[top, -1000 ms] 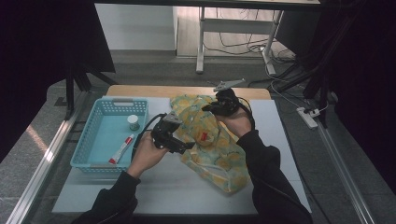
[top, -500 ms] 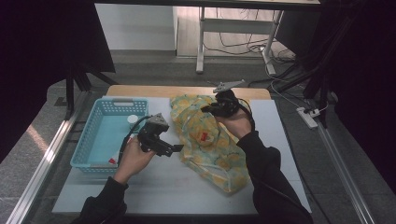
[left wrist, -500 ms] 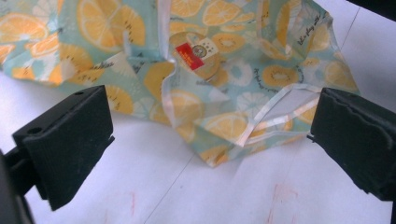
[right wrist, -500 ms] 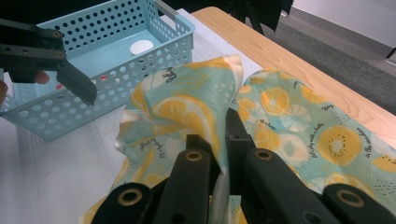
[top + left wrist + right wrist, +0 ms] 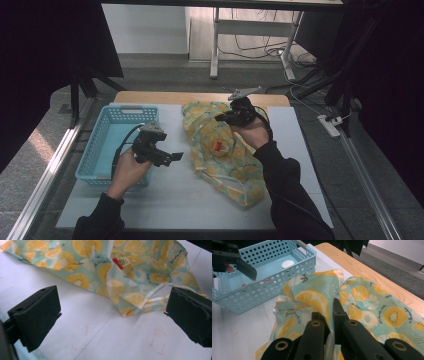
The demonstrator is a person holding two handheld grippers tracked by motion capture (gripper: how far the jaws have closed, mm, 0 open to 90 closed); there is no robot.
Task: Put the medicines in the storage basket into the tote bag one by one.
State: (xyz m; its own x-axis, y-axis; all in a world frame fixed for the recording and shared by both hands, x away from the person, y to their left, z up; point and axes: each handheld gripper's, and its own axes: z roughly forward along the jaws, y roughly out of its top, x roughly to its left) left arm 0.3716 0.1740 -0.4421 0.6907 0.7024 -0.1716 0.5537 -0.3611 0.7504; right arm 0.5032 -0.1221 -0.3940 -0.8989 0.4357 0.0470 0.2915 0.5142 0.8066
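Currently, going left to right, the pale blue perforated basket point(image 5: 102, 150) is sitting just behind the left tongs point(image 5: 167, 156), whose jaws are standing wide apart with nothing between them; ahead of them the lemon-print fabric bag point(image 5: 220, 150) is lying crumpled on the white table point(image 5: 165, 195), its drawstring cord point(image 5: 156, 298) trailing near the tips. Further right, the right tongs point(image 5: 226, 118) are clenching a raised fold of the bag's rim. I judge the thin cloth is risking slipping from that pinch if the hand is pulling sideways, and the free tongs are likely snagging the loose cord or nudging the light basket when reaching in.
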